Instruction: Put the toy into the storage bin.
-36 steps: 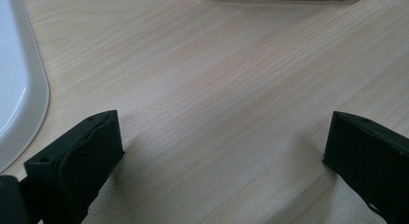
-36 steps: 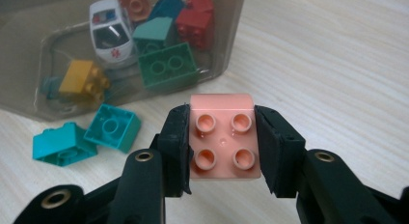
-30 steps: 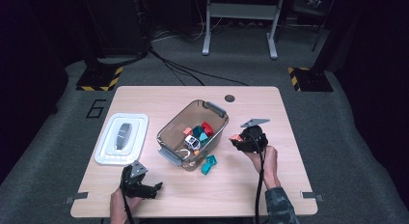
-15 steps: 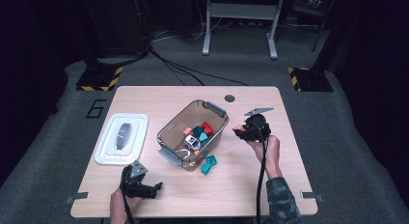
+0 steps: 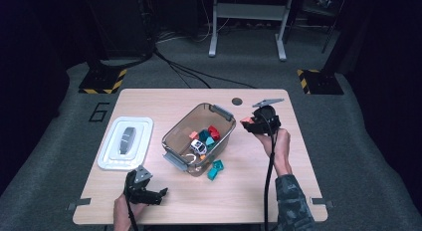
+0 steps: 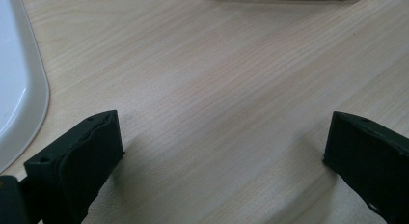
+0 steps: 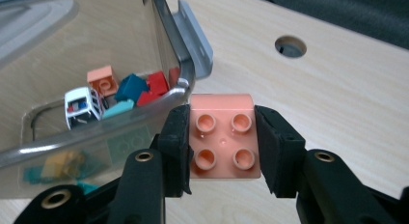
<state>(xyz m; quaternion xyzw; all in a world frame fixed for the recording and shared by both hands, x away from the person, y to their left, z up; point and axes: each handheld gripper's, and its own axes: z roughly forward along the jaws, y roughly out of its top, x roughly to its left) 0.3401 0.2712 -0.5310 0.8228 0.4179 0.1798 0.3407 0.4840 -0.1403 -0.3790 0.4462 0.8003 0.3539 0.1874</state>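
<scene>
My right gripper (image 7: pixel 223 137) is shut on a salmon-pink four-stud brick (image 7: pixel 223 132), held just outside the near corner of a clear brown bin (image 7: pixel 185 84). From above, the right gripper (image 5: pixel 251 122) hovers with the pink brick (image 5: pixel 247 121) just right of the bin (image 5: pixel 171 134). Inside the bin lie a white toy car (image 5: pixel 198 147), red, teal and orange bricks. A teal brick (image 5: pixel 215 169) lies on the table in front of the bin. My left gripper (image 5: pixel 160 193) rests low at the table's front left, jaws wide open over bare wood (image 6: pixel 222 137).
A white bin lid (image 5: pixel 112 156) with a grey handle lies at the left of the wooden table (image 5: pixel 308 191); its edge (image 6: pixel 29 98) shows beside my left jaws. A round hole (image 5: pixel 237 101) is in the table's far side.
My right gripper has risen and moved away from me and toward the bin with the pink brick in it. The left gripper has stayed put.
</scene>
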